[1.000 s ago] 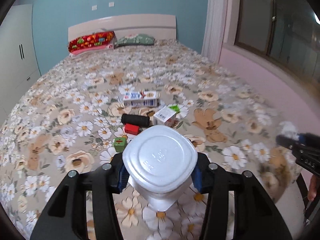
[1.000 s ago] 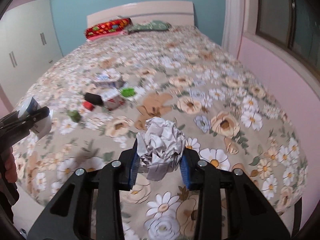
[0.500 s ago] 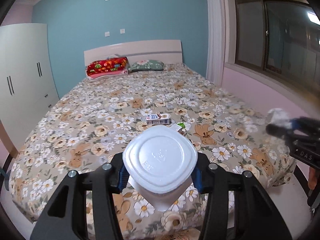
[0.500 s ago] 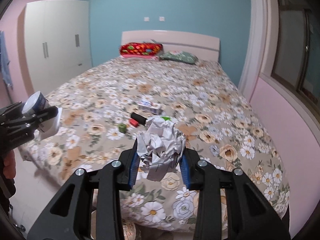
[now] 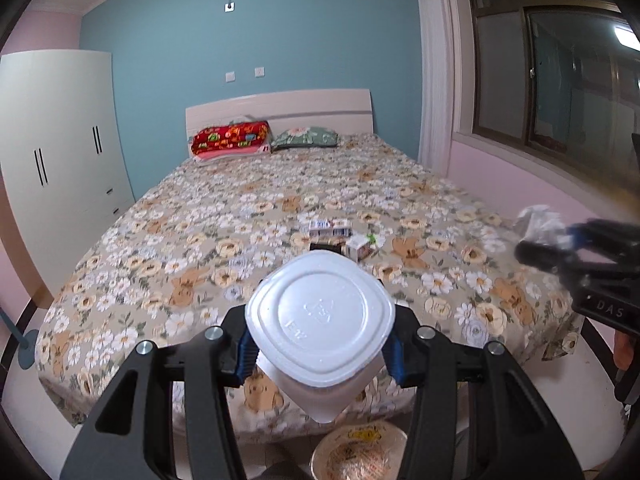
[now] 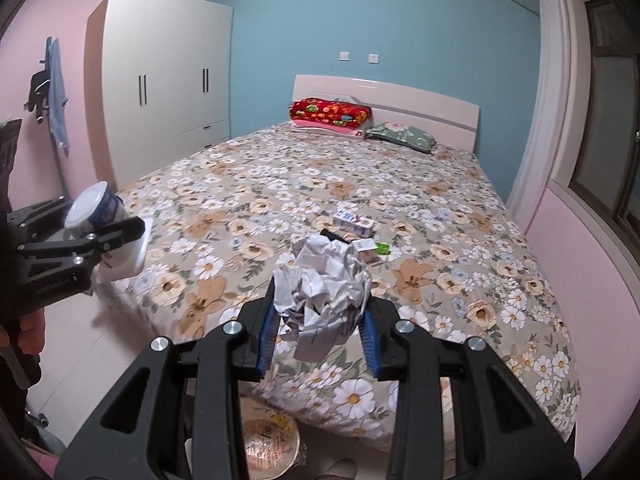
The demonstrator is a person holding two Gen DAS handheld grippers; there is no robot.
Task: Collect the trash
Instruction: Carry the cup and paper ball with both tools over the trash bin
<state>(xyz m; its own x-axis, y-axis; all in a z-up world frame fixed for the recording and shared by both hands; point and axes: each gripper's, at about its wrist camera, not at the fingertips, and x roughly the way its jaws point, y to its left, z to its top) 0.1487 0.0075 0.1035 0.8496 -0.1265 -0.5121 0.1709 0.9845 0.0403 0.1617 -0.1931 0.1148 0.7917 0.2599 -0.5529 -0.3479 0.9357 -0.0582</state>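
My left gripper (image 5: 320,354) is shut on a white plastic cup (image 5: 320,320), bottom toward the camera; it also shows in the right wrist view (image 6: 100,216). My right gripper (image 6: 318,332) is shut on a crumpled paper ball (image 6: 320,284), also seen at the right of the left wrist view (image 5: 538,220). Both are held off the foot of the bed. Small cartons and wrappers (image 5: 340,236) lie on the flowered bedspread (image 5: 240,216). A bag-lined bin (image 5: 360,454) stands on the floor below the grippers, also in the right wrist view (image 6: 272,442).
A white wardrobe (image 6: 160,80) stands left of the bed. Two pillows (image 5: 232,140) lie at the headboard. A window and pink wall (image 5: 540,120) run along the right side. Clothes hang on a rack (image 6: 52,92) at far left.
Both grippers have pulled back and up from the bed with their loads still held. The whole bed and the bin on the floor have come into view.
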